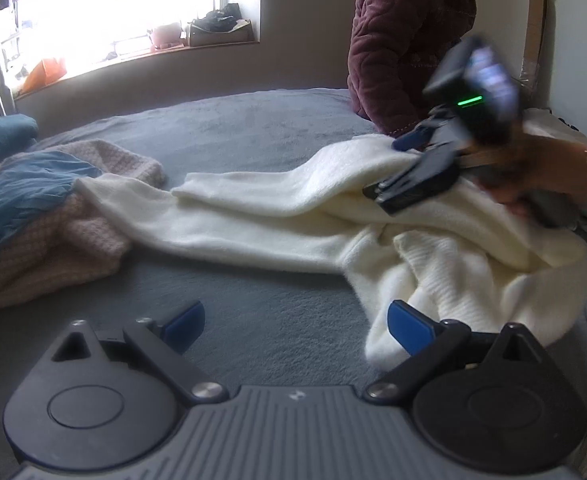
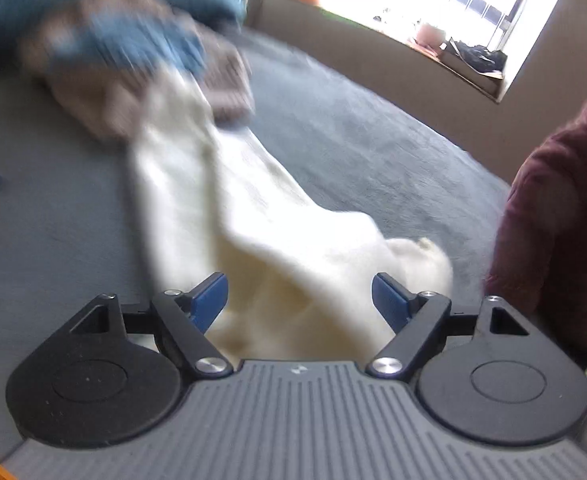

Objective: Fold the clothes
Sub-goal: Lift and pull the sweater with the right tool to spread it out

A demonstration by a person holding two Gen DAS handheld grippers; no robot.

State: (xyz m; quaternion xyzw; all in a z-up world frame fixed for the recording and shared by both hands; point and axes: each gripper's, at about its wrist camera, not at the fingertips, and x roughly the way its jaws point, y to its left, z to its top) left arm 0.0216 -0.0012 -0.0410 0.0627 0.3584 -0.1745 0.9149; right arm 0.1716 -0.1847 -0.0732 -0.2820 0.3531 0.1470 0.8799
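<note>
A cream knitted garment (image 1: 277,216) lies stretched across the grey bed cover, bunched at its right end. My left gripper (image 1: 297,326) is open just above the bed, its right finger (image 1: 409,330) at the edge of the cream cloth, nothing between the pads. In the left wrist view my right gripper (image 1: 397,168) sits over the far right part of the garment, held by a hand. The right wrist view is blurred: my right gripper (image 2: 299,300) stands open with the cream garment (image 2: 221,208) beneath and between its fingers, pads apart from the cloth.
A pink knit (image 1: 45,240) and a blue cloth (image 1: 25,192) are piled at the left of the bed. A person in a maroon quilted jacket (image 1: 405,40) is at the bed's far right. A window sill (image 1: 197,36) with clutter runs behind. Grey bed cover (image 1: 233,128) spreads around.
</note>
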